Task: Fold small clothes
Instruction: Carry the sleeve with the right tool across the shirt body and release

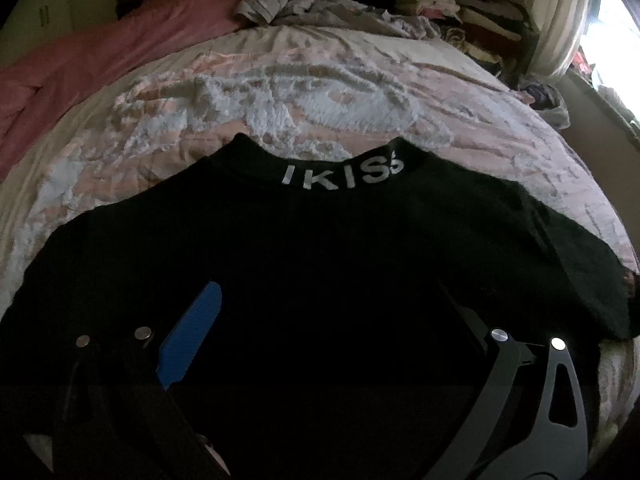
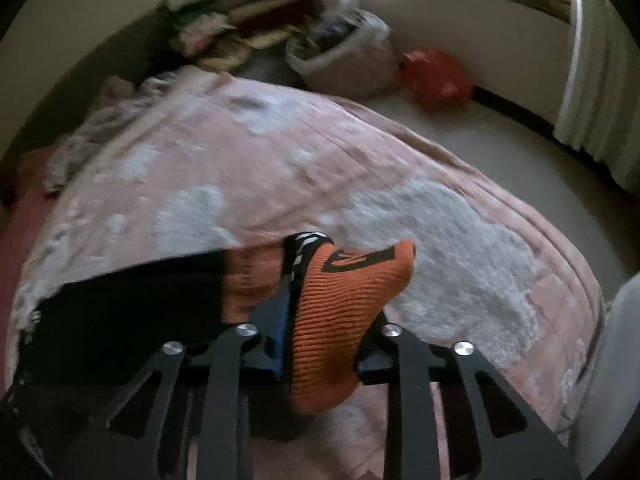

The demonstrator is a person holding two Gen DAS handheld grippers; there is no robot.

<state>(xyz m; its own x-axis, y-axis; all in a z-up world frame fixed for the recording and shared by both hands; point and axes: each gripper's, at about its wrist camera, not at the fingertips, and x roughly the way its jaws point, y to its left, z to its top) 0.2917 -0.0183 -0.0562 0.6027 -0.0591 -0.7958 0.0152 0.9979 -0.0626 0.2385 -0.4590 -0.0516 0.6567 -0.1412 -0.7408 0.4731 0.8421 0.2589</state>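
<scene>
A black top [image 1: 320,240] with "IKISS" in white on its collar [image 1: 344,176] lies flat on the pink and white bedspread [image 1: 280,92]. My left gripper [image 1: 324,308] stands open low over the top's lower part, its blue pad [image 1: 192,336] at the left and the dark right finger far off to the right. In the right wrist view, the black top [image 2: 120,300] ends in an orange ribbed cuff [image 2: 340,312] with black lettering. My right gripper [image 2: 298,268] is shut on that cuff, which bulges out to the right of the fingers.
A pink blanket [image 1: 80,60] lies at the bed's far left, with a crumpled grey cloth [image 1: 320,12] and a pile of clothes [image 1: 460,8] at the back. Beyond the bed's right edge are the floor [image 2: 500,152], a full basket [image 2: 344,52], a red bag [image 2: 436,76] and a curtain [image 2: 600,80].
</scene>
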